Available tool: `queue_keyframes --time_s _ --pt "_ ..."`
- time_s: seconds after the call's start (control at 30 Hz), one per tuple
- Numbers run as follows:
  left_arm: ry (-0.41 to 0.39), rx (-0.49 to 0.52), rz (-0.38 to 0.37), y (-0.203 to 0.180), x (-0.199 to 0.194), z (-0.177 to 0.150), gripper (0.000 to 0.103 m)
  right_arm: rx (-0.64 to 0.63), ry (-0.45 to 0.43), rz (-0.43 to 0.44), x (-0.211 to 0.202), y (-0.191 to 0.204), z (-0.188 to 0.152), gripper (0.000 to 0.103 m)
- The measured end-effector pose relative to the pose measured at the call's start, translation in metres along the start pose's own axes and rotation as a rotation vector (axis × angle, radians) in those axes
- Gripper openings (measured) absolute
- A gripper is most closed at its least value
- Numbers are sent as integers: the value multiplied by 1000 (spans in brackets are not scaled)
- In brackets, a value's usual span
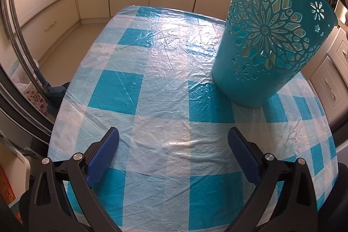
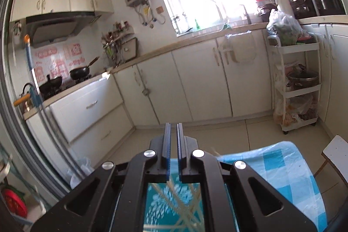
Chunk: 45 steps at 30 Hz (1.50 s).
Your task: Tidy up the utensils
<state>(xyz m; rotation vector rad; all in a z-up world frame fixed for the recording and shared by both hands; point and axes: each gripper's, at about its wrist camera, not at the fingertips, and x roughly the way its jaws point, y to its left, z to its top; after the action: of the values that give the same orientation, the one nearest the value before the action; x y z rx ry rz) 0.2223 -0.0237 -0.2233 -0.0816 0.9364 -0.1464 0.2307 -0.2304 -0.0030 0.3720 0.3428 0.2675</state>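
Plastic sheeting in a blue-and-white check, wrinkled and glossy, covers the table (image 1: 165,71). The left tongs (image 1: 173,153) hang above it with their two blue ribbed pads spread wide apart and nothing between them. Ahead of them and off to their right stands a teal holder (image 1: 271,36), a tapered round cup, wider at the rim than at the base, its smooth wall pierced with a flower-shaped cutout pattern and small stars. It rests on the tablecloth, well apart from the left pads.

The right tongs (image 2: 173,151) point out over the kitchen floor, their blue toothed pads drawn nearly together with only a thin slit between them; whether anything is pinched there cannot be told. Directly beneath them, seen through the black frame, is the teal holder's (image 2: 174,206) open mouth, with several thin pale chopsticks (image 2: 184,210) crossing inside it, blurred. One pale stick tip shows just right of the right pad. Cream cabinets (image 2: 195,84) line the wall beyond.
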Motion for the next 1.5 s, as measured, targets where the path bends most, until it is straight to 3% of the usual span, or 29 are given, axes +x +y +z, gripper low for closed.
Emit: queue_keyframes --time_s 0.07,0.13,0.33,0.43,0.6,0.77,0.93,1.1,1.5 --pt "0 1 1 0 0 0 96 -28 24 14 -6 3 -7 10" --pt "0 0 0 0 0 0 96 -56 46 18 -20 6 -18 19" --pt "1 3 4 0 0 -1 96 -69 38 -4 -77 -1 -43 33" --pt "3 7 9 0 0 -1 96 -53 52 -38 -98 -8 -57 51" --pt "6 13 18 -2 1 -1 96 6 143 -101 -120 -22 -97 59" --pt "6 14 23 -2 0 -1 96 61 281 -135 -117 -28 -136 62" --pt "3 -12 75 3 -7 -2 96 73 376 -167 -111 -23 -147 71" --pt "-35 12 98 -1 -47 -11 96 77 364 -185 -124 -17 -136 84" --pt "-165 24 53 -30 -185 -17 96 51 260 -192 -193 18 -94 96"
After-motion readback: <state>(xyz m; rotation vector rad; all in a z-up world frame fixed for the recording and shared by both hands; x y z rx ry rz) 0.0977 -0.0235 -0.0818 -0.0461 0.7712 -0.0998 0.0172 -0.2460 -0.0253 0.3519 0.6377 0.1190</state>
